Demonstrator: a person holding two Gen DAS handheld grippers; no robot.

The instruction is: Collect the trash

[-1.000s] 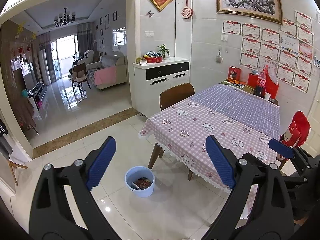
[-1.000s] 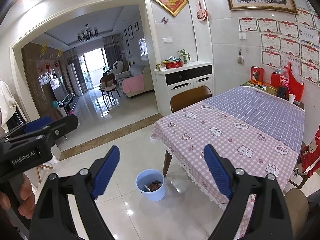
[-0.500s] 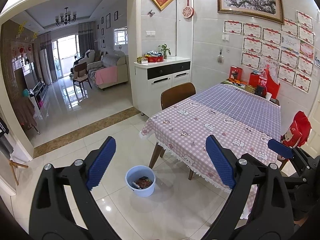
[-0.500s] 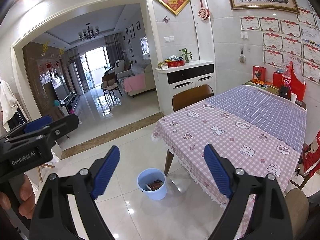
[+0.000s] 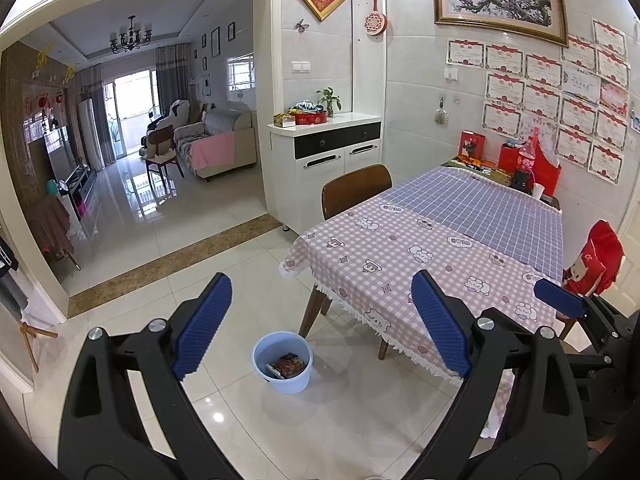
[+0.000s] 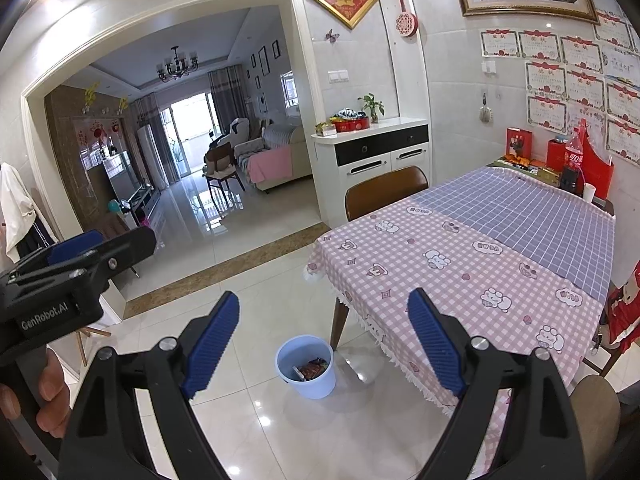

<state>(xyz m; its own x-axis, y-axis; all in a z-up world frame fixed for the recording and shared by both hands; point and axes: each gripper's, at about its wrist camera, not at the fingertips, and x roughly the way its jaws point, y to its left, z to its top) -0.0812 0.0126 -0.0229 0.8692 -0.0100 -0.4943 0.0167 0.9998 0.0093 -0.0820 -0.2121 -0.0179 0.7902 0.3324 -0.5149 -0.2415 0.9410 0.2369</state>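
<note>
A light blue bucket (image 5: 283, 361) (image 6: 307, 365) stands on the tiled floor by the table's near corner leg, with wrappers (image 5: 286, 365) (image 6: 311, 370) lying inside it. My left gripper (image 5: 320, 320) is held well above the floor, open, nothing between its blue pads. My right gripper (image 6: 322, 332) hangs open and empty too, and the bucket shows between its fingers, far below. A hand (image 6: 44, 396) holds the left gripper's handle at the left edge of the right wrist view. The right gripper's tip shows at the right edge of the left wrist view.
A dining table (image 5: 400, 256) with a pink and blue checked cloth fills the right side; a brown chair (image 5: 354, 190) stands behind it. Red boxes and a cola bottle (image 5: 527, 158) sit at its far end. A white cabinet (image 5: 332, 160) is against the wall. An archway leads to the living room.
</note>
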